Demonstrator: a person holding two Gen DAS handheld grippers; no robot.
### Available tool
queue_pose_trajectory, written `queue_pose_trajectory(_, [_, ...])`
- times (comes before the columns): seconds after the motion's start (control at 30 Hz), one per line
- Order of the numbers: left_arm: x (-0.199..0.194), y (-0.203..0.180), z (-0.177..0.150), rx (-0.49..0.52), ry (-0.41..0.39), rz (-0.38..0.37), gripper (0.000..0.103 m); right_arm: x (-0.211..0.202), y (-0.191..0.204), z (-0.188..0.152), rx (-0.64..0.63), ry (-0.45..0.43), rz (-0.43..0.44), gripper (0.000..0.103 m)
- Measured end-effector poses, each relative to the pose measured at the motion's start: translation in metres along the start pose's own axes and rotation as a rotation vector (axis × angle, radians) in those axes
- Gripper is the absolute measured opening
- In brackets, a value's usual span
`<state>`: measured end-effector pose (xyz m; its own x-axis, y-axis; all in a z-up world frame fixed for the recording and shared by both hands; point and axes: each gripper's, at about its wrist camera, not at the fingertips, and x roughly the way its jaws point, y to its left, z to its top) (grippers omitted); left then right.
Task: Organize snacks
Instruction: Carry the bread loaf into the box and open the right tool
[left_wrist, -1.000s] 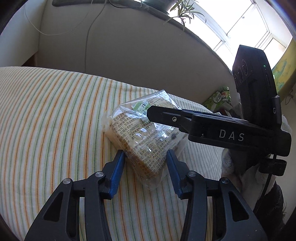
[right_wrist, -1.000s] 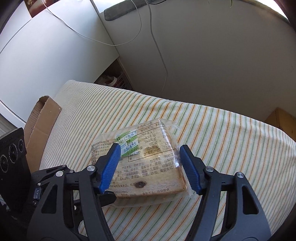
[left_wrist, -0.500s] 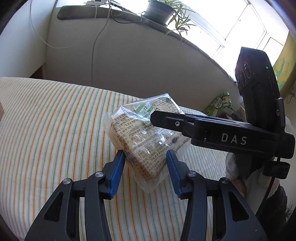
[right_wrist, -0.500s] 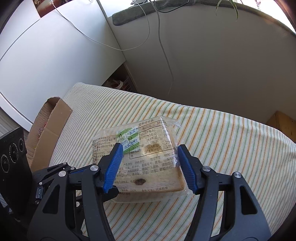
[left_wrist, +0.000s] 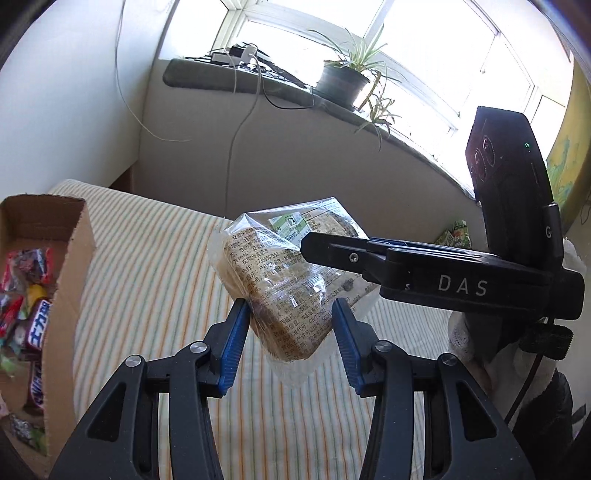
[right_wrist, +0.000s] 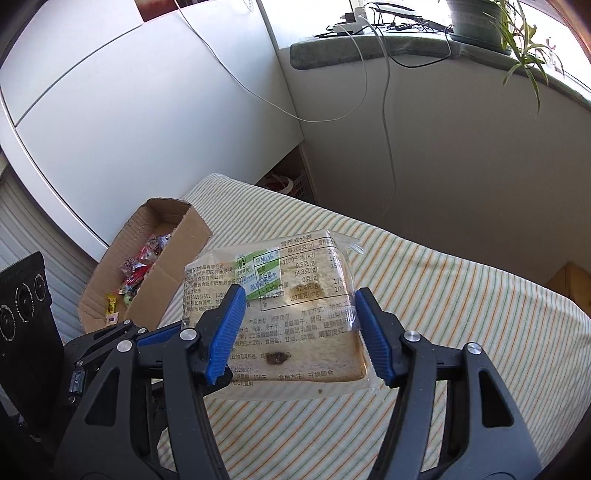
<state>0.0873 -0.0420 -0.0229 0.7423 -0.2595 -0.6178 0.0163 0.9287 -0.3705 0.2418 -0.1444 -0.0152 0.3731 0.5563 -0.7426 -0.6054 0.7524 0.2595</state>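
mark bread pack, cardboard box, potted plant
bread pack (right_wrist: 295, 291), right wrist view, printed nutrition label.
cardboard box (right_wrist: 173, 284), right wrist view, outer side wall.
potted plant (left_wrist: 341, 83), left wrist view, pot body.

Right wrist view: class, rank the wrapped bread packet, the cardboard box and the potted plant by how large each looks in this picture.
1. Bread packet, though it is nearest the camera, held up between both grippers.
2. Cardboard box, close behind it in apparent size.
3. Potted plant, far off on the sill and partly cut by the frame edge.
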Motion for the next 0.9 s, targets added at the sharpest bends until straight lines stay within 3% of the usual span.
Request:
queue_pose_trajectory(0.33, [-0.053, 0.053, -0.01, -0.063, -0.075, 0.091, 0.045, 0.024, 0.078, 0.011, -0.095, 0.015, 0.074, 0.064])
queue_pose_trajectory(0.9, [-0.127, 0.136, -0.043, -0.159, -0.124, 0.24, 0.045, 0.074, 0.189, -0.002, -0.21, 0.085, 0.204, 0.064])
